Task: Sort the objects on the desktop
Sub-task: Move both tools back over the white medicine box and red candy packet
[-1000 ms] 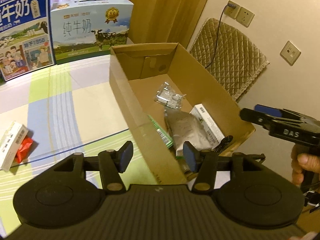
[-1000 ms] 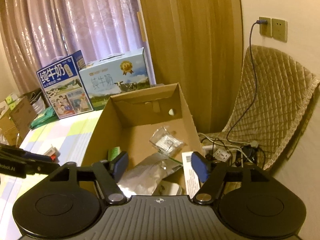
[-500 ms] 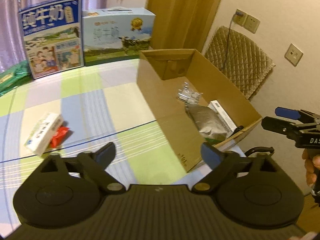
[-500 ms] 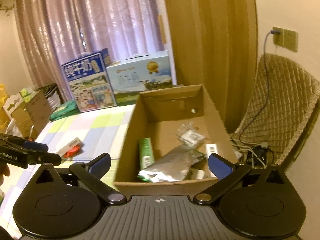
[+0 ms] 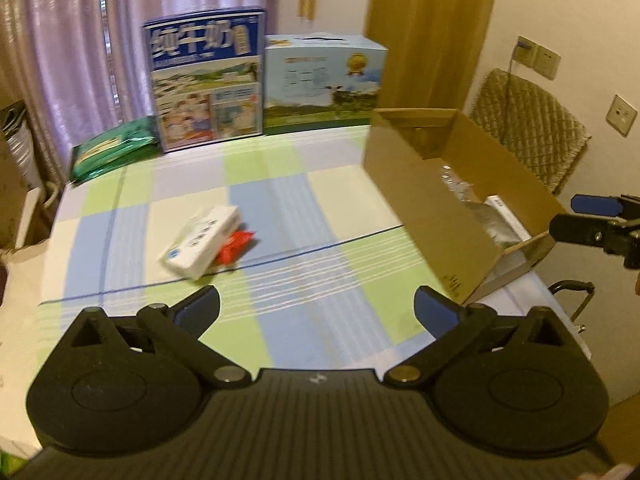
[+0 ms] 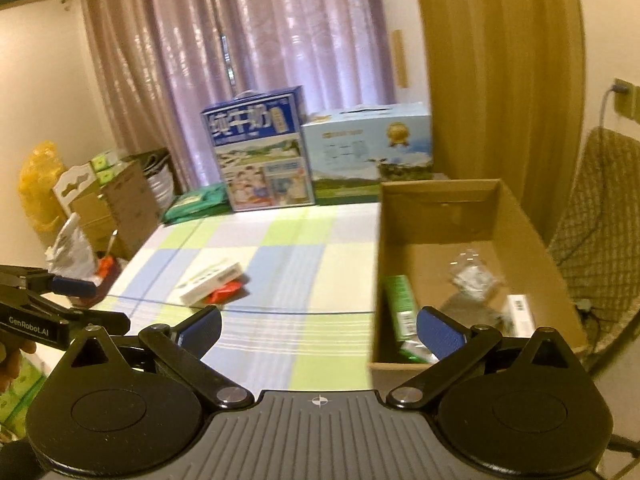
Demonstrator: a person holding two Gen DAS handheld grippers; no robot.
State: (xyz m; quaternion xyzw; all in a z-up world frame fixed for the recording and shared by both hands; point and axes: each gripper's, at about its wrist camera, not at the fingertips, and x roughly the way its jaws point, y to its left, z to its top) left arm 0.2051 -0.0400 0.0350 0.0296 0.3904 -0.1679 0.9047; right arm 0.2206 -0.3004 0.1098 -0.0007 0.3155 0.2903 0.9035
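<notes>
A white carton (image 5: 202, 242) (image 6: 211, 282) lies on the checked tablecloth with a red packet (image 5: 235, 246) (image 6: 224, 293) tucked against its right side. The open cardboard box (image 5: 424, 200) (image 6: 520, 220) at the table's right holds a green carton (image 6: 400, 306), a silver pouch (image 5: 494, 222), a clear bag (image 6: 472, 276) and a white box (image 6: 520, 314). My left gripper (image 5: 318, 310) is open, empty, above the table's near edge, short of the white carton. My right gripper (image 6: 318, 326) is open, empty, near the box's front left corner.
Two milk cartons (image 5: 208, 80) (image 5: 324, 80) stand at the table's far edge, with a green pack (image 5: 114, 152) to their left. A quilted chair (image 5: 528, 128) stands right of the box. Cardboard boxes and bags (image 6: 104, 200) crowd the floor to the left.
Both grippers have pulled back from the cardboard box and opened wider. The left view has swung left, bringing the white carton and red packet toward the middle.
</notes>
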